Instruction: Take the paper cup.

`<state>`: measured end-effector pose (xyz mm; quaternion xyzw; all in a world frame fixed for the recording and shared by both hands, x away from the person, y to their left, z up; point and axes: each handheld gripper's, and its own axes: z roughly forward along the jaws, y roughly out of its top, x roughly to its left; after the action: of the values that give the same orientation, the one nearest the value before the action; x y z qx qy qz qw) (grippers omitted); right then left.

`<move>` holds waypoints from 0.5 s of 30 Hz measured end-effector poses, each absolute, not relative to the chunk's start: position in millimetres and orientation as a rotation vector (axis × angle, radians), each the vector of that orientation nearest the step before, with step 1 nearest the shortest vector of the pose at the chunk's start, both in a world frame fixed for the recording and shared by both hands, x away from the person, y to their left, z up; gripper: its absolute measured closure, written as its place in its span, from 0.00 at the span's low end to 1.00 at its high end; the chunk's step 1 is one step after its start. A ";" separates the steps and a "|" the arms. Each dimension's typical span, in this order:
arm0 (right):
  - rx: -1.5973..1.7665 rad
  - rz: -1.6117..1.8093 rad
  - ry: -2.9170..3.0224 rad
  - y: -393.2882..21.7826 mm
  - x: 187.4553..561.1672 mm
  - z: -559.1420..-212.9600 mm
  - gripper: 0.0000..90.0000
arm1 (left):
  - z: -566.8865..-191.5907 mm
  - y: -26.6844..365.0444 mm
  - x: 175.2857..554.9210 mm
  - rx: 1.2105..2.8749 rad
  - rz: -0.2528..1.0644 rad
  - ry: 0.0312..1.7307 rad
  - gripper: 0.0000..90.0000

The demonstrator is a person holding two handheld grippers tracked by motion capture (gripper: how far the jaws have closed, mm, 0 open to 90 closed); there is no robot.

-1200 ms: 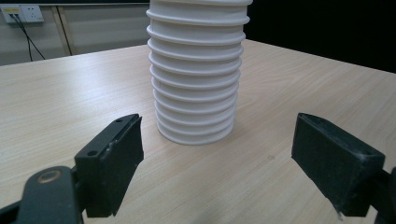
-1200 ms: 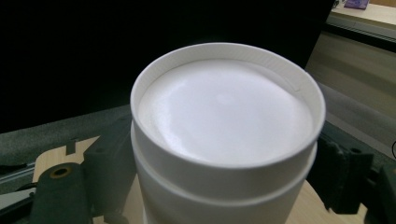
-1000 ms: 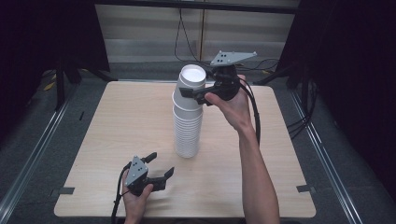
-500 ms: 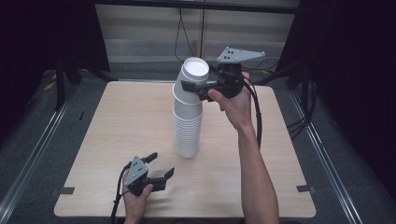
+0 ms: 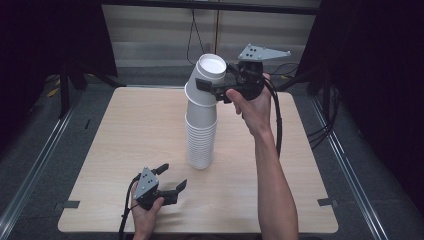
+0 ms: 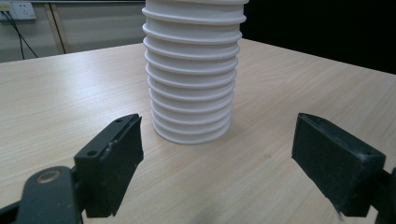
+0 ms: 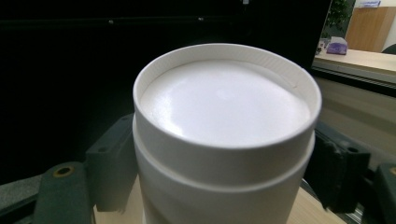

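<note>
- I am resting my left gripper (image 5: 175, 175) on the counter (image 5: 125, 130) at the lower left of the high view. Its fingers are standing wide apart and are holding and touching nothing.
- In the left gripper view, the stack of cups (image 6: 191, 79) is standing upright at centre frame, mouths down, ahead of those open fingers and well clear of them.
- The top cup (image 5: 209, 75) is sitting at the upper centre of the high view. It is tipping with its base toward the upper right, so its long axis is leaning off the stack's vertical line, while its rim is overlapping the cup beneath.
- I am closing my right gripper (image 5: 214, 76) on that top cup from its right, with one finger pressing on each side of the wall just under the base.
- My right hand is the one on the job, and I judge the coming move to be a pull along the cup's tilted axis, up and away from the stack.
</note>
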<state>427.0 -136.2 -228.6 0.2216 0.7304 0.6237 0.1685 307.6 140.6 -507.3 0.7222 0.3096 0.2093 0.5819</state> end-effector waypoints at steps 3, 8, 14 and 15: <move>0.645 1.794 2.060 -138.0 426.9 -226.9 0.24 | -507.3 140.5 307.5 1.686 0.489 0.724 0.18; 0.655 1.828 2.019 -142.6 423.8 -222.9 0.24 | -507.5 140.1 307.7 1.685 0.484 0.721 0.18; 0.644 1.860 1.977 -147.6 419.6 -217.9 0.24 | -507.5 139.7 307.4 1.685 0.482 0.727 0.18; 0.647 1.867 1.973 -148.9 419.1 -217.4 0.24 | -507.4 139.7 307.2 1.687 0.485 0.730 0.18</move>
<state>419.1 -148.9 -217.4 0.2280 0.6958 0.6585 0.1739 307.2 139.7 -507.4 0.7220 0.3124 0.2075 0.5815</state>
